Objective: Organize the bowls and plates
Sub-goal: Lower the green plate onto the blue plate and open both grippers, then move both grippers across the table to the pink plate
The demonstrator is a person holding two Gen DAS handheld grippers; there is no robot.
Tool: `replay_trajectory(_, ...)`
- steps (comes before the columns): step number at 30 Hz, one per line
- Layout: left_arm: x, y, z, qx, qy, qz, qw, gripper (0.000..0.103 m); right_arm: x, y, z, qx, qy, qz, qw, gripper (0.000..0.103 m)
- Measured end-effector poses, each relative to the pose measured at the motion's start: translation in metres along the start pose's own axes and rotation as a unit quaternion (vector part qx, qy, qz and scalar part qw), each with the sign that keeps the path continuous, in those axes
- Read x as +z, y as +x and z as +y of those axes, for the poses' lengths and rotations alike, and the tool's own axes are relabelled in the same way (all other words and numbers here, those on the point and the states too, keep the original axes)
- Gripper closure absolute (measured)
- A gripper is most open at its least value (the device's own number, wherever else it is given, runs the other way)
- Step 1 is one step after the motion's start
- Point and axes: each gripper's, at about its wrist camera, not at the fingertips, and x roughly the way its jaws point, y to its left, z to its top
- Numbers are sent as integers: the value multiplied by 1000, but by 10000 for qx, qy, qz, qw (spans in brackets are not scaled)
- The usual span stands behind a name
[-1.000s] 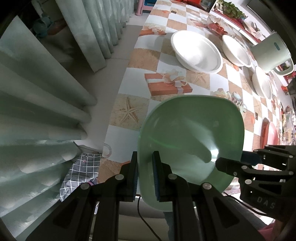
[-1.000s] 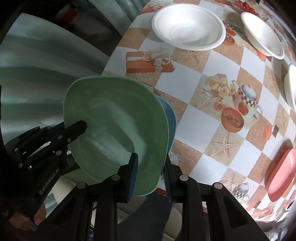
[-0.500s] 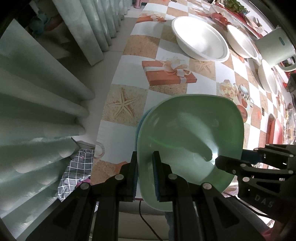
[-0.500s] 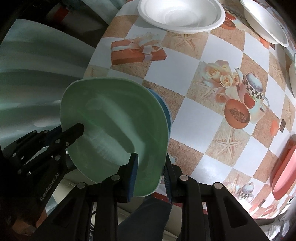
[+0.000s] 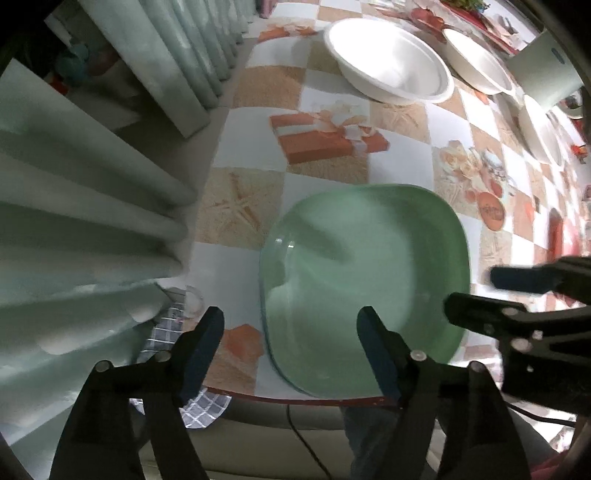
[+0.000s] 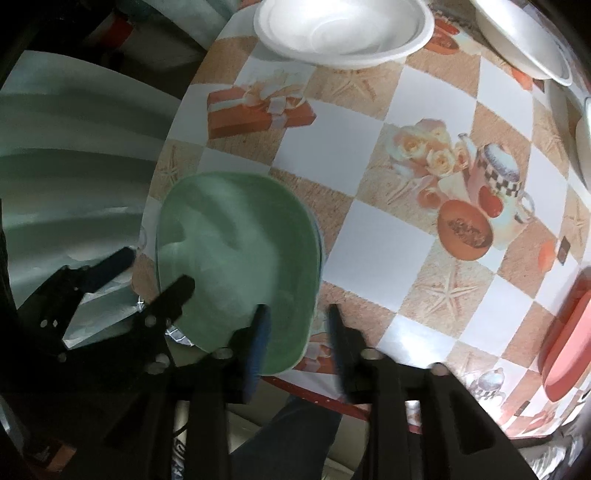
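A pale green squarish plate [image 5: 365, 273] lies on the table's near corner, on top of a blue plate whose rim [image 6: 320, 243] shows at its right side. My left gripper [image 5: 291, 332] is open, its fingers astride the green plate's near left edge. My right gripper [image 6: 297, 325] is open too, astride the plate's near right edge [image 6: 255, 258]. Neither holds anything. The right gripper also shows at the right of the left wrist view [image 5: 517, 291].
White bowls [image 5: 391, 62] [image 6: 343, 29] stand farther back on the patterned tablecloth [image 6: 373, 236]. A red plate [image 6: 569, 332] lies at the right edge. A pale container [image 5: 543, 70] stands far right. Curtains [image 5: 74, 184] hang left of the table.
Both grippers were shut on the green plate and lowered it onto the blue plate. Both have now opened and let it go.
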Motion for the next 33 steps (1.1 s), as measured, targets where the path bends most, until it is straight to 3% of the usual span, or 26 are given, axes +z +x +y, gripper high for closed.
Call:
replay_trajectory(1,0,-1,0,-34,-8,13,10000,23,1,-3,-3,61,28,-33,10000,18)
replay_trajectory(4,0,-3,0,-35,-3,58,10000,16,1,-12,-9,142,70,-16,9999,12)
replay_trajectory(6,1,-4,-4,67,43,89,9999,10,0,-18,-13,53,71,-40,10000,0)
replay_trajectory(9,-3,-10,-10,-51,14,109,9999,0,-7,-33,-20,-85,120,-263,9995,0)
replay_trajectory(12,-7,-20,-17,-140,63,74,9999,0,-15,-47,-23,19,104,-341,9994,0)
replay_trajectory(16,-11,-35,-30,-276,167,51,9995,0,-30,-64,-24,-171,-65,-430,9989,0)
replay_trajectory(24,-17,-56,-49,27,307,94,9995,0,-59,-82,-32,-336,-95,-615,9975,0)
replay_trajectory(33,-12,-77,-64,230,488,-125,9985,0,-58,-102,-37,-322,-43,-876,9956,0)
